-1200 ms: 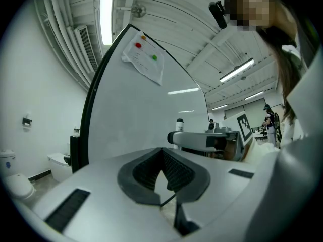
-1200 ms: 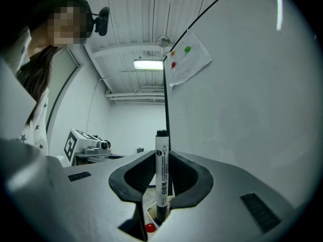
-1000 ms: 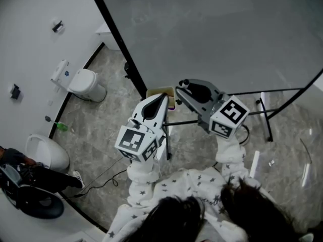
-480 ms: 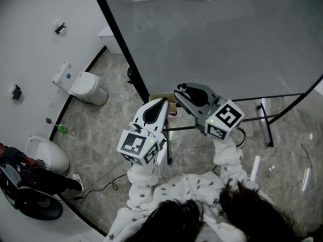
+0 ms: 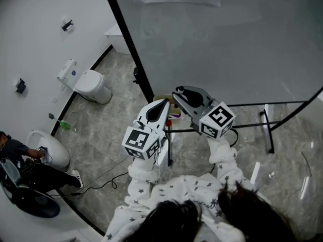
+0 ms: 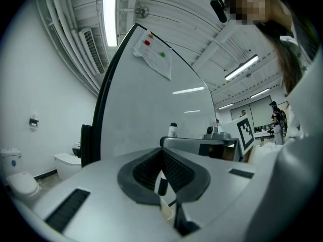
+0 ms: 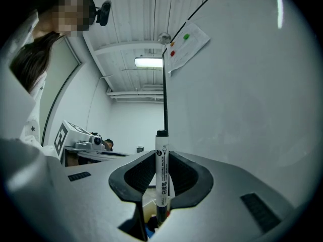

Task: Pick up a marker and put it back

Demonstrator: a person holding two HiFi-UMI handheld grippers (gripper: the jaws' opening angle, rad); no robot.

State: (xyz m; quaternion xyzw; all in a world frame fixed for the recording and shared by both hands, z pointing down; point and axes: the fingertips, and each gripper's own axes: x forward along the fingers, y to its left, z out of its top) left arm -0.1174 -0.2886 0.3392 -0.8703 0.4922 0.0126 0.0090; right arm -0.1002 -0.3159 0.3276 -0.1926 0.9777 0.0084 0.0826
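Note:
My right gripper (image 7: 161, 185) is shut on a white marker (image 7: 161, 170) with a black cap, which stands upright between the dark pads. In the left gripper view the same marker's capped end (image 6: 173, 130) sticks up above the right gripper (image 6: 202, 146). In the head view the right gripper (image 5: 177, 96) hangs over a yellowish box (image 5: 162, 100) at the foot of the whiteboard (image 5: 227, 44), and the marker is hidden. The left gripper (image 5: 161, 106) points at the same box, its jaws closed to a point with nothing in them. Its narrow slit (image 6: 162, 183) only shows things beyond.
The whiteboard's black frame (image 5: 126, 39) and stand legs (image 5: 267, 127) cross the marble floor. At the left are a toilet (image 5: 91, 84), a second fixture (image 5: 50, 153), a seated person (image 5: 22, 163) and a cable (image 5: 101, 181). A paper sheet (image 7: 185, 40) hangs on the board.
The head view has drifted, so the scene sits lower and further right. The right gripper has come slightly nearer the left one above the box. Neither gripper's jaws have changed.

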